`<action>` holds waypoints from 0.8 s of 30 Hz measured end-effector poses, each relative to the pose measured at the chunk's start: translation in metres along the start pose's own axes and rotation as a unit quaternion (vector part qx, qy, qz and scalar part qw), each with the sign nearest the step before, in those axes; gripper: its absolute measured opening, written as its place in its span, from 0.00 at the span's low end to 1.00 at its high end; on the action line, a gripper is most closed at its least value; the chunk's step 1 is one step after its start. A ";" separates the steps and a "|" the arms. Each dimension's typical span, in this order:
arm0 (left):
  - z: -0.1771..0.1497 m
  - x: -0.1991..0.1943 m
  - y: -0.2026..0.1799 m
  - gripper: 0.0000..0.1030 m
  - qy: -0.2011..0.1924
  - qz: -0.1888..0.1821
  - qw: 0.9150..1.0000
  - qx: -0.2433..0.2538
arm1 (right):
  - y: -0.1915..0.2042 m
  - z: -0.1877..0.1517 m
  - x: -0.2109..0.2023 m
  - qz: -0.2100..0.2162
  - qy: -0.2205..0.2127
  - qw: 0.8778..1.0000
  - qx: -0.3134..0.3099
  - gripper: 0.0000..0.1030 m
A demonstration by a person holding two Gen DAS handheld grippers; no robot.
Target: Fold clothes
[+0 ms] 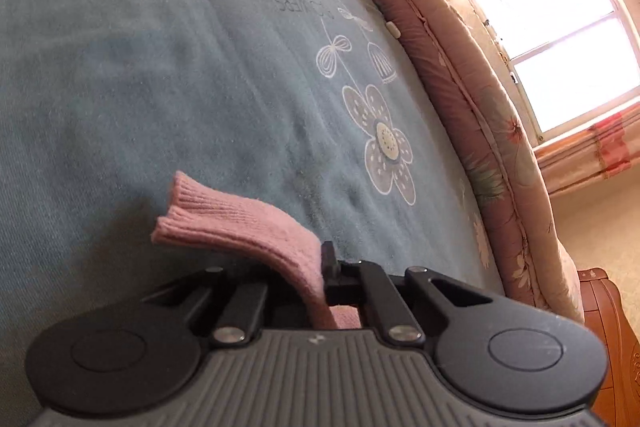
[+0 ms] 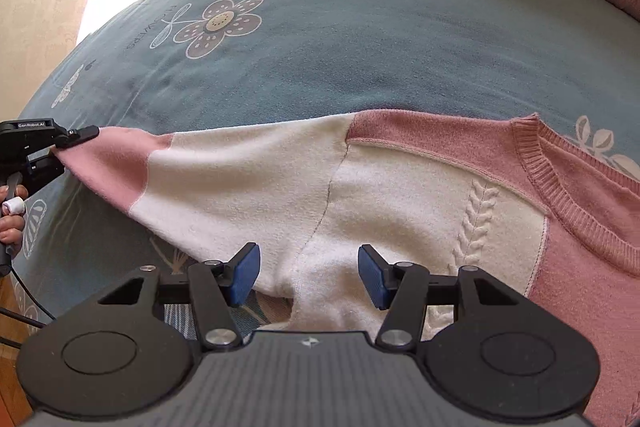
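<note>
A pink and cream knitted sweater (image 2: 400,187) lies on the blue flowered bedspread (image 2: 360,39), its ribbed neckline at the right. Its sleeve stretches out to the left, lifted off the bed. My left gripper (image 2: 70,141) is shut on the pink cuff end of that sleeve. In the left wrist view the ribbed pink cuff (image 1: 224,219) sticks out past my left gripper (image 1: 326,269), pinched between the jaws. My right gripper (image 2: 308,275) stands open just above the cream underarm area, blue pads (image 2: 244,273) on either side of the fabric with nothing clamped.
A pink flowered quilt (image 1: 472,99) is rolled along the far edge of the bed. A bright window with orange curtains (image 1: 560,39) is beyond it. A wooden bed frame (image 1: 612,327) shows at the lower right. A hand (image 2: 12,211) holds the left gripper's handle.
</note>
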State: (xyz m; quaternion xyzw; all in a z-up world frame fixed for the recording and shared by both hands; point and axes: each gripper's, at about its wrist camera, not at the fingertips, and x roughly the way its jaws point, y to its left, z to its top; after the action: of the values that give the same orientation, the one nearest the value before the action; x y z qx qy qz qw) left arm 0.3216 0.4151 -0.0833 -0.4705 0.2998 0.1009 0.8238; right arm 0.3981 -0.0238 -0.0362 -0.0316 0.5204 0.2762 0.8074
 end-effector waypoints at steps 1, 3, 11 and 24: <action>0.003 0.000 -0.006 0.03 0.002 -0.001 1.000 0.019 | -0.001 -0.003 0.000 -0.001 0.004 1.000 0.002 0.58; 0.004 0.003 -0.017 0.03 0.010 -0.003 0.999 0.042 | 0.000 -0.009 0.001 0.002 0.010 1.000 0.007 0.58; -0.023 -0.008 0.018 0.03 0.034 0.038 0.999 0.014 | 0.015 -0.025 0.013 0.032 0.039 0.998 0.026 0.60; -0.032 -0.005 0.034 0.04 0.036 0.034 0.999 -0.004 | 0.026 0.051 0.036 0.110 0.044 0.991 -0.054 0.65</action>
State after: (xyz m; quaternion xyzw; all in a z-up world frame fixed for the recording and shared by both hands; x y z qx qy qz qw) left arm 0.2901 0.4073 -0.1165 -0.4666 0.3444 0.1134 0.8068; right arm 0.4382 0.0307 -0.0379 -0.0300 0.5395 0.3897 0.7457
